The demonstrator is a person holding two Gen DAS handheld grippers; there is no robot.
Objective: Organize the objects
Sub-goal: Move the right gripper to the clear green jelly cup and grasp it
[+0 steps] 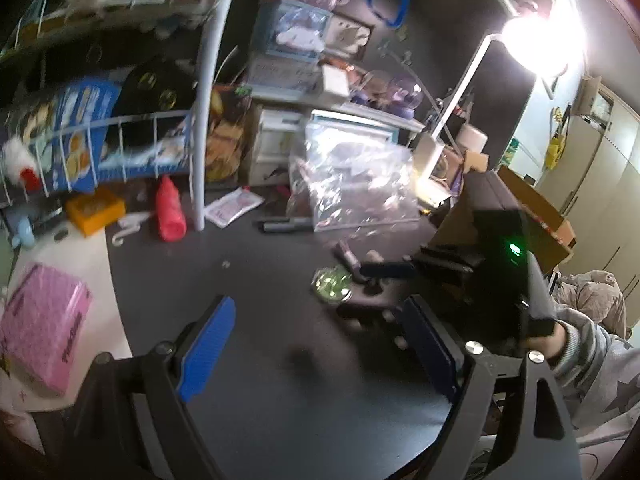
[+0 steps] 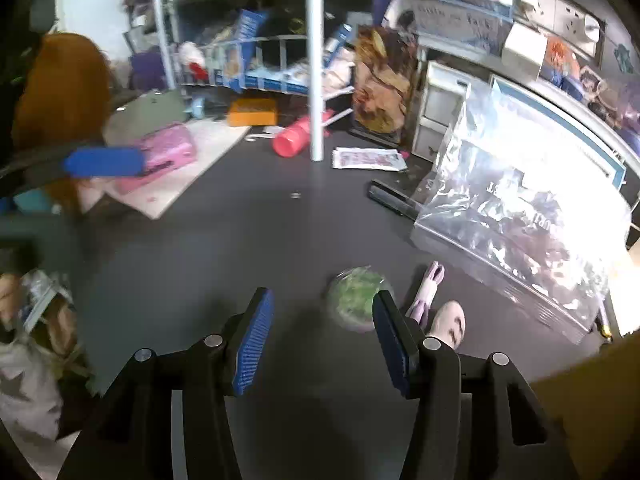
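One clear round container [image 2: 357,295] holds green bits.

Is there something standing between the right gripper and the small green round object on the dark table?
Nothing visible does. The right gripper is open, and the green round object lies just ahead beside its right finger. The pink-purple figure lies off to the right, outside that path.

Room dim; one lamp [image 1: 536,40] blows out to white glare upper right. Plastic bag [image 2: 520,208] washed out by reflection. Motion blur throughout, strong fisheye bending, dark corners.
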